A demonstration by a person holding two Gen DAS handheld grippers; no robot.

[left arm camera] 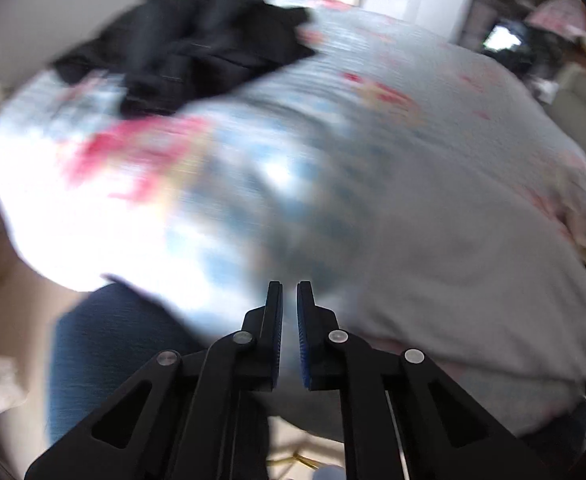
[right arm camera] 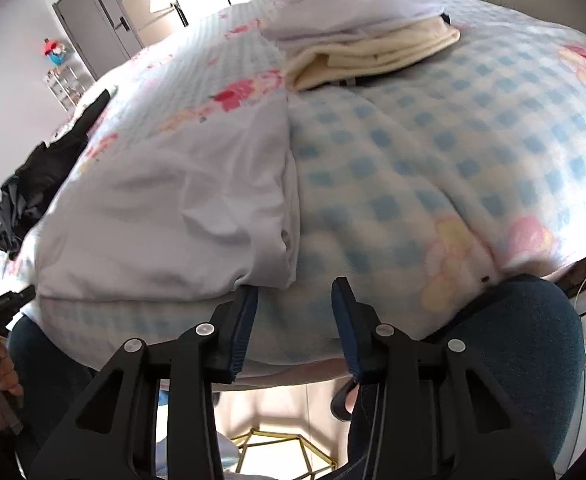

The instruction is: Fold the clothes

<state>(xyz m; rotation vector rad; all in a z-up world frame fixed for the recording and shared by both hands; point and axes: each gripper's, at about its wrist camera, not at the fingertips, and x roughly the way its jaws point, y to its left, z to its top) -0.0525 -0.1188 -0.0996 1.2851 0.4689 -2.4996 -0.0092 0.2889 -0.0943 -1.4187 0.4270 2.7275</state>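
Two grippers: your left gripper [left arm camera: 289,300] has its jaws drawn almost together, with only a thin slit between the blue pads and no cloth showing in it; your right gripper [right arm camera: 295,300] stands at a middling gap, its left pad at the near hem of the white garment [right arm camera: 181,216], its right pad over bare bedspread [right arm camera: 433,160].
Task item: white garment lies partly folded on the checked bedspread, near edge toward you, fold line running away from the right gripper; a finished stack [right arm camera: 365,44] of cream and white pieces sits further up the bed; a dark heap [left arm camera: 197,52] of clothes waits at the far left.
Risk, right side: closing now may pinch bedspread along with the hem, or catch only one layer; cause is that the pads straddle the edge rather than the cloth; the fold would then drag crooked.
Risk, left side: jaws this narrow may have missed the garment altogether; lifting one-sided would skew the fold.
Hidden: garment's left corner and whether anything sits in the left jaws cannot be confirmed.
Blur: left wrist view is smeared; pattern and edges there are unreadable.
Cut off: your knees and the bed's near rim block the floor.
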